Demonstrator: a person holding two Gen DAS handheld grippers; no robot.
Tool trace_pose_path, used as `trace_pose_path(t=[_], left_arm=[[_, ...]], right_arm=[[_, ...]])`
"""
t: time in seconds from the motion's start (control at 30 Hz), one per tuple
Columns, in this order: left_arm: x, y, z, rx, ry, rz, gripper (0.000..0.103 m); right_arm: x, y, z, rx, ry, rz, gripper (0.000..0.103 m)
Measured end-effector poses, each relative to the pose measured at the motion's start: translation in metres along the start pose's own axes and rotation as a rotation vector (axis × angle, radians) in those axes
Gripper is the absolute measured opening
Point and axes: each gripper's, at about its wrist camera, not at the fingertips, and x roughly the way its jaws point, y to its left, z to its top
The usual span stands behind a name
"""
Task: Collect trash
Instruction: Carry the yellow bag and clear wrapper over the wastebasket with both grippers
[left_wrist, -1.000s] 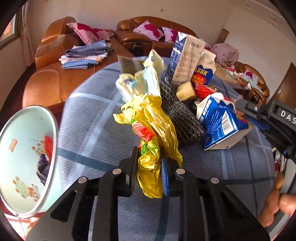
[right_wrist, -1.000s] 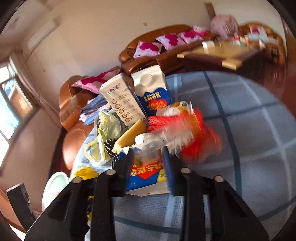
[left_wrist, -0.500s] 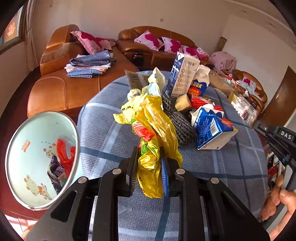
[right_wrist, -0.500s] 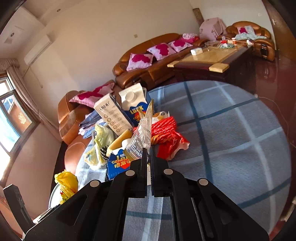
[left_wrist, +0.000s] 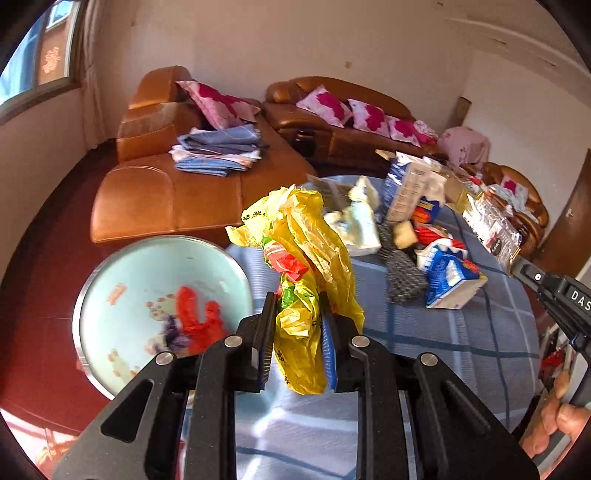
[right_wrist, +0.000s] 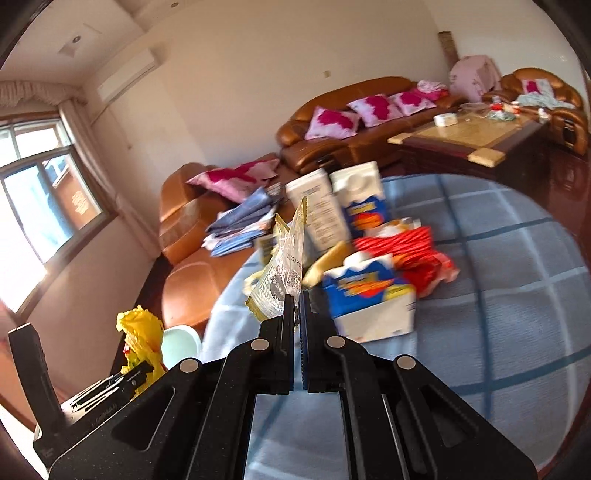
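Blue checked cloth covers the round table (left_wrist: 461, 343), which fills the lower right of both views. Brown leather sofa (left_wrist: 166, 199) stands beyond the table edge, with folded blue laundry (left_wrist: 218, 155) on its seat and pink cushions (left_wrist: 325, 107) along the back. A coffee table (right_wrist: 469, 140) sits farther back in the right wrist view.

Pale green bin (left_wrist: 162, 302) stands on the red floor just beside the table's left edge, mouth up; red and purple scraps lie at its bottom.

Trash pile sits on the cloth: two upright cartons (right_wrist: 340, 210), touching side by side; a tipped blue carton (left_wrist: 450, 280); a dark mesh sleeve (left_wrist: 402, 277) just beside it; a red wrapper (right_wrist: 417, 254); a pale bag (left_wrist: 358, 221) at the far side.

Left gripper (left_wrist: 297, 332): fingers pinch a crumpled yellow bag (left_wrist: 306, 251), held upright above the table edge, close to the bin rim and not over its centre.

Right gripper (right_wrist: 297, 321): fingers pressed nearly together on a clear foil packet (right_wrist: 284, 273), which stands up from the tips, clear of the cloth, in front of the pile. Frame is motion-blurred.
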Motion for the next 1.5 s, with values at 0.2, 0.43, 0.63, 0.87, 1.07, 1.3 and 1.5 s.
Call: trace_pose_path(t=[0.2,0.43,0.63,0.87,1.07,1.3,1.5], left_arm=[[-0.011,0.032,-0.003,-0.033,-0.002,0.062,0.022],[-0.016,0.062,-0.008,-0.070,0.002,0.126,0.022],[-0.022,0.081,-0.012,-0.089,0.007,0.161,0.022],[-0.030,0.100,-0.016,-0.113,0.004,0.188,0.022],[-0.032,0.117,-0.019,-0.135,0.008,0.215,0.022],[-0.026,0.126,-0.021,-0.145,0.019,0.220,0.022],[-0.022,0.128,-0.022,-0.151,0.023,0.222,0.022]], right_arm=[[0.015,0.034,-0.013,-0.041,0.043,0.062,0.004],[0.025,0.069,-0.025,-0.089,0.076,0.109,0.004],[0.033,0.091,-0.033,-0.121,0.096,0.133,0.004],[0.049,0.115,-0.047,-0.172,0.135,0.138,0.004],[0.062,0.138,-0.060,-0.214,0.178,0.154,0.004],[0.069,0.148,-0.070,-0.232,0.203,0.157,0.004],[0.075,0.158,-0.077,-0.248,0.221,0.173,0.004]])
